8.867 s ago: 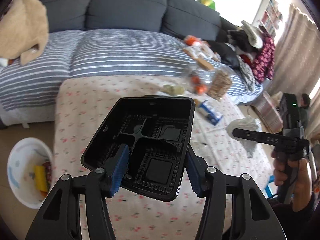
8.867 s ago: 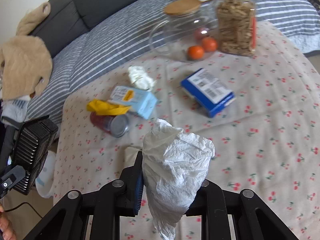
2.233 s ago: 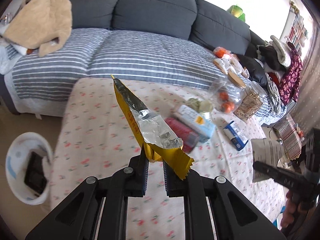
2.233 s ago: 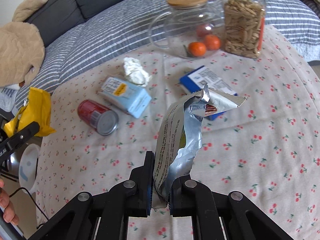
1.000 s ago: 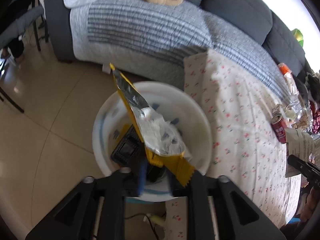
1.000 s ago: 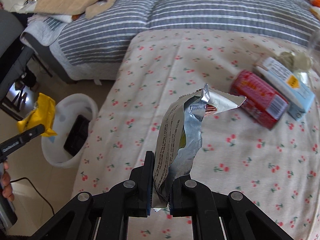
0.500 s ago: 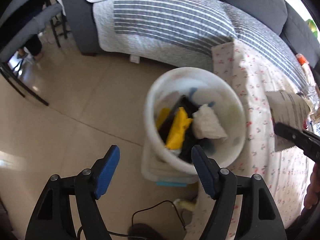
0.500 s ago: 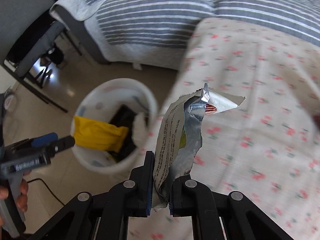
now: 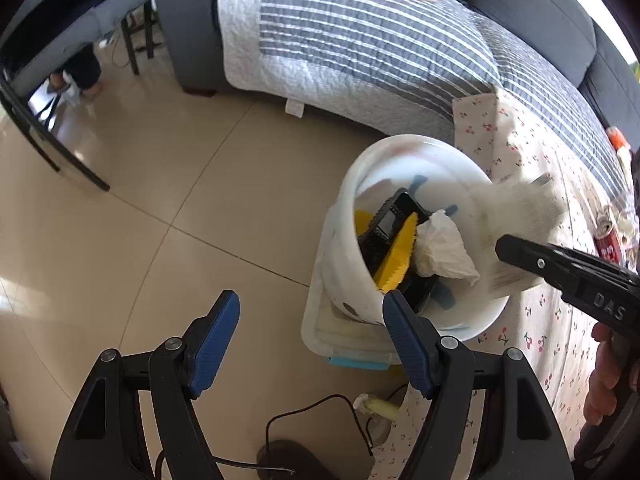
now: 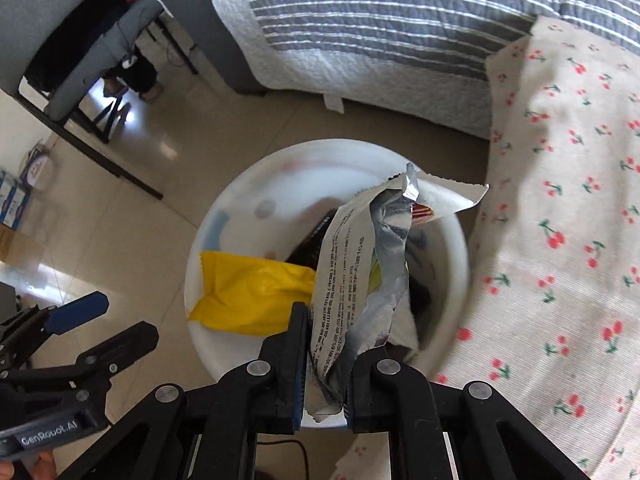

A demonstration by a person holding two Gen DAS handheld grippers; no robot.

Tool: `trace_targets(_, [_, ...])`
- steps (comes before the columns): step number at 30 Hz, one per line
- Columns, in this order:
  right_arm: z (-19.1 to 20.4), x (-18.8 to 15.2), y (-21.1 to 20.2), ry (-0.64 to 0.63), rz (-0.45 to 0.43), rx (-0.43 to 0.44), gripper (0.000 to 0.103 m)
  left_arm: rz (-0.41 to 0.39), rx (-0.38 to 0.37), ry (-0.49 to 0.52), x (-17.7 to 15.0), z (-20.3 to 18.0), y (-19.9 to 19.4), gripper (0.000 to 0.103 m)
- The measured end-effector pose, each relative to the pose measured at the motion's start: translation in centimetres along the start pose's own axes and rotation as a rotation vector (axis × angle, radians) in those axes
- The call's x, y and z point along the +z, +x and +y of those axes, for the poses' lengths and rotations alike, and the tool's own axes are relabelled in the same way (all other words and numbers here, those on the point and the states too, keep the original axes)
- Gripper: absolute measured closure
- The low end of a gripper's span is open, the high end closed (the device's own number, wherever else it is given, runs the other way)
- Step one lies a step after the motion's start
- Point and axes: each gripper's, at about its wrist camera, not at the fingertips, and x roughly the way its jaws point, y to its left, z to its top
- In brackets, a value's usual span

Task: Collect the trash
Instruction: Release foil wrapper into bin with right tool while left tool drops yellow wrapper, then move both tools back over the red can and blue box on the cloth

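Note:
A white trash bin [image 9: 348, 240] stands on the floor beside the cherry-print table. It holds a yellow wrapper [image 10: 256, 292], a black tray [image 9: 390, 224] and crumpled tissue [image 9: 440, 246]. My right gripper [image 10: 326, 360] is shut on a silver-and-white foil wrapper [image 10: 360, 264] and holds it right over the bin [image 10: 224, 220]; it also shows in the left wrist view [image 9: 516, 220]. My left gripper [image 9: 310, 334] is open and empty, to the left of the bin above the floor.
A striped-covered sofa [image 9: 380, 48] runs behind the bin. The cherry-print tablecloth [image 10: 560, 200] hangs at the right, with a red can [image 9: 608, 240] on it. A chair [image 10: 80, 40] stands at the far left. A black cable [image 9: 304, 416] lies on the tiled floor.
The left gripper has drawn back left from the bin, still open. The right gripper has carried the foil wrapper from beside the table edge to directly above the bin.

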Motion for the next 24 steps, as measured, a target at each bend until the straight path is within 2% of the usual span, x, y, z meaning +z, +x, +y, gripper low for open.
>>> trace_targets(2, [0.0, 0.1, 0.1, 0.009, 0.009, -0.001, 0.085, 0.000, -0.006, -0.009, -0.1, 0.2, -0.1, 0.026])
trace_targets(3, [0.0, 0.0, 0.2, 0.018, 0.015, 0.001, 0.080, -0.003, -0.010, -0.010, -0.1, 0.2, -0.3, 0.026])
trace_targets(5, [0.0, 0.1, 0.1, 0.032, 0.025, 0.003, 0.053, -0.012, -0.011, -0.008, -0.2, 0.1, -0.6, 0.026])
trace_targets(8, [0.0, -0.2, -0.5, 0.034, 0.017, 0.007, 0.042, -0.021, -0.017, -0.009, -0.3, -0.1, -1.0, 0.026])
trace_targets(15, [-1.1, -1.5, -3.0, 0.042, -0.001, -0.029, 0.032, -0.029, -0.029, 0.015, -0.5, -1.8, -1.5, 0.026])
trace_targets(24, [-5.6, -4.1, -8.8, 0.078, -0.046, -0.119, 0.027, -0.034, -0.066, 0.114, -1.1, -7.4, -2.4, 0.026])
